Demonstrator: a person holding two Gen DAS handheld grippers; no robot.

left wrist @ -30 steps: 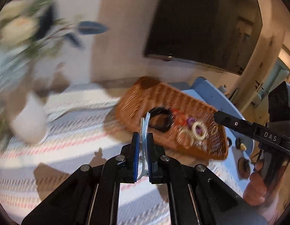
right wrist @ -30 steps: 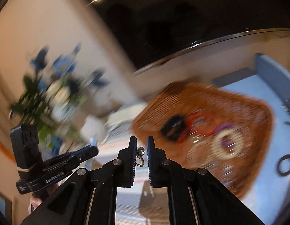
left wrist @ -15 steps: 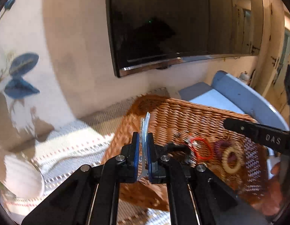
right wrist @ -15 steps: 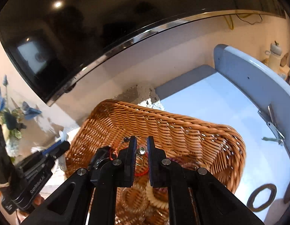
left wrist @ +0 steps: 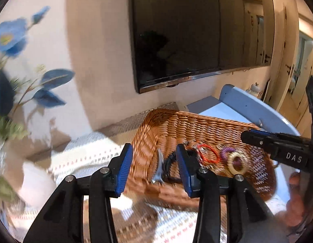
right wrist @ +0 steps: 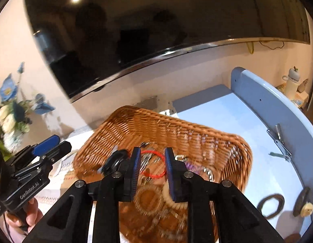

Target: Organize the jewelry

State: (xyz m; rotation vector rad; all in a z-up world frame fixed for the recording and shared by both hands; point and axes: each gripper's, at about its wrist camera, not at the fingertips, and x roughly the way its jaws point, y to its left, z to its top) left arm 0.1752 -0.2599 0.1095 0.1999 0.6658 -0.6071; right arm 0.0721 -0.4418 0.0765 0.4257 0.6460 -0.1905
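While both grippers hang over the basket, the scene is read thus:
Left gripper (left wrist: 154,163): jaws opening; a small clear curved piece (left wrist: 159,167) is seen loose between them, not pressed.
Right gripper (right wrist: 151,165): jaws opening; nothing is seen clamped.
Woven brown wicker basket (right wrist: 176,129): set on the desk, directly below and ahead of both grippers.
Contents: red cord loop (right wrist: 154,165), cream ring (left wrist: 236,163), purple ring (left wrist: 227,152), black band (left wrist: 169,167).
Key relation: the clear piece is judged to lie just inside the basket's near-left rim, nearest the left gripper.
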